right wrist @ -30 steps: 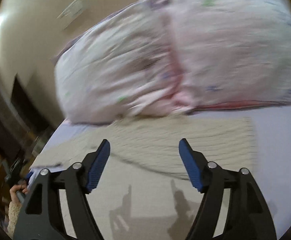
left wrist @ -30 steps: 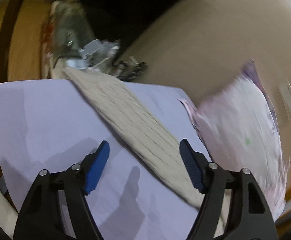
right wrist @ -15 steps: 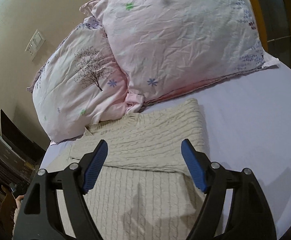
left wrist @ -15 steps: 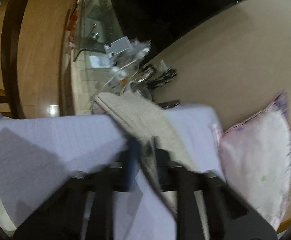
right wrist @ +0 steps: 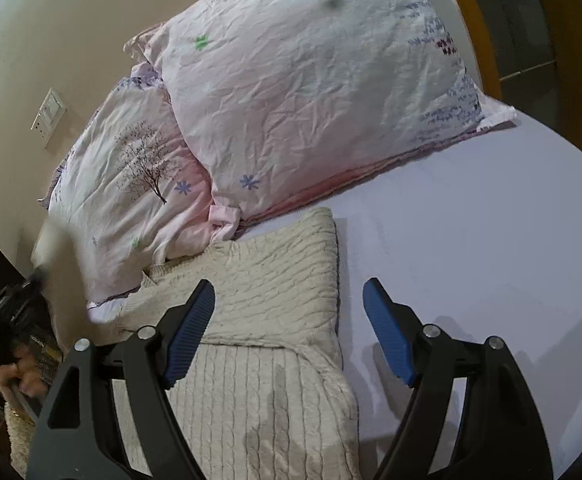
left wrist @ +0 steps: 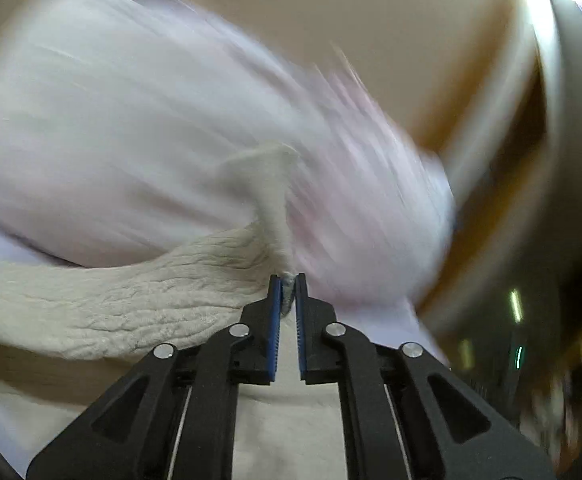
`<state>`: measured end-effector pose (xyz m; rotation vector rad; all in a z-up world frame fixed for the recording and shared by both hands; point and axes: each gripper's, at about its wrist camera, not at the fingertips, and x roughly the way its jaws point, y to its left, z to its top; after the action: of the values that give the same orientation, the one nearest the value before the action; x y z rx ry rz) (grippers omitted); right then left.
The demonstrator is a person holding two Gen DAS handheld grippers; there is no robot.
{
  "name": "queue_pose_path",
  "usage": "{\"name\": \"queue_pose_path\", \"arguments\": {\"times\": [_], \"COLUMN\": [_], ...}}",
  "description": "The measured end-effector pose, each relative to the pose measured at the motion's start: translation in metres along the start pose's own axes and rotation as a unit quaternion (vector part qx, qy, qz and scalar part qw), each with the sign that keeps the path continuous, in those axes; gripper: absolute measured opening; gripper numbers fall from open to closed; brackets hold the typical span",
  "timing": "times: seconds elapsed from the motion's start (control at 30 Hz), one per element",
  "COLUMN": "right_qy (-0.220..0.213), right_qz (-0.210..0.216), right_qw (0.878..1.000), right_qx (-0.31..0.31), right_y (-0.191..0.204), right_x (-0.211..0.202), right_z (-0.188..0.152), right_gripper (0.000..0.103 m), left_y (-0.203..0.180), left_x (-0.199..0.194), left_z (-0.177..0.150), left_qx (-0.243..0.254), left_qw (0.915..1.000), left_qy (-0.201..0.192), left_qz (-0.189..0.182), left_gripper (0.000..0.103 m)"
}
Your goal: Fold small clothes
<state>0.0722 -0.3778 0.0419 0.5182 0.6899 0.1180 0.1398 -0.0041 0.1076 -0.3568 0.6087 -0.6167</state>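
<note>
A cream cable-knit sweater [right wrist: 267, 320] lies on a lilac bed sheet [right wrist: 471, 248], with one sleeve folded across its chest. My left gripper [left wrist: 287, 296] is shut on the sweater's other sleeve [left wrist: 131, 296] and holds it lifted above the body; the left wrist view is blurred by motion. My right gripper [right wrist: 289, 332] is open and empty, hovering over the sweater's right edge. The left gripper also shows in the right wrist view [right wrist: 15, 312] at the far left, blurred.
Two pink floral pillows [right wrist: 311, 92] lie against the beige wall [right wrist: 71, 20] just beyond the sweater's collar. A wooden bed frame [right wrist: 475, 20] runs behind the right pillow. Bare sheet lies to the right of the sweater.
My left gripper has shut on the sleeve, lifted it and swung it toward the pillows. My right gripper has stayed open and moved slightly right over the sweater's edge.
</note>
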Motion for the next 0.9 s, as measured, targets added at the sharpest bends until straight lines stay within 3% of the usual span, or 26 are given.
{"name": "queue_pose_path", "arguments": {"times": [0.07,0.13,0.23,0.3,0.37,0.53,0.63,0.73,0.9], "right_qy": [0.012,0.014,0.013,0.024,0.041,0.107,0.154,0.185,0.224], "right_qz": [0.000,0.006,0.012,0.037,0.078,0.177,0.193,0.203,0.244], "right_qw": [1.000,1.000,0.999,0.998,0.996,0.978,0.968,0.961,0.936], "right_qx": [0.003,-0.004,-0.031,-0.035,-0.028,-0.035,-0.032,0.023,0.121], "right_y": [-0.005,-0.010,-0.018,-0.023,-0.031,-0.042,-0.053,-0.077,-0.103], "right_x": [-0.004,-0.016,-0.045,-0.062,-0.080,-0.132,-0.147,-0.144,-0.103], "right_z": [-0.004,-0.008,-0.020,-0.030,-0.043,-0.091,-0.122,-0.148,-0.176], "right_gripper": [0.077,0.077,0.078,0.080,0.080,0.080,0.080,0.080,0.070], "left_y": [-0.033,-0.040,-0.029,-0.006,0.013,0.055,0.081,0.103,0.110], "left_x": [0.057,0.066,0.025,-0.014,-0.058,-0.185,-0.233,-0.260,-0.240], "left_z": [-0.026,-0.044,-0.054,-0.054,-0.058,-0.103,-0.141,-0.189,-0.230], "left_qx": [0.034,0.042,0.052,0.039,0.029,-0.009,-0.064,-0.118,-0.139], "left_qw": [0.9945,0.9901,0.9917,0.9939,0.9962,0.9966,0.9942,0.9873,0.9842], "left_qy": [0.098,0.133,0.118,0.103,0.082,0.039,0.039,0.052,0.091], "left_qz": [-0.014,-0.020,-0.006,-0.001,0.007,0.072,0.077,0.093,0.062], "left_gripper": [0.007,0.007,0.010,0.027,0.057,0.083,0.083,0.082,0.075]}}
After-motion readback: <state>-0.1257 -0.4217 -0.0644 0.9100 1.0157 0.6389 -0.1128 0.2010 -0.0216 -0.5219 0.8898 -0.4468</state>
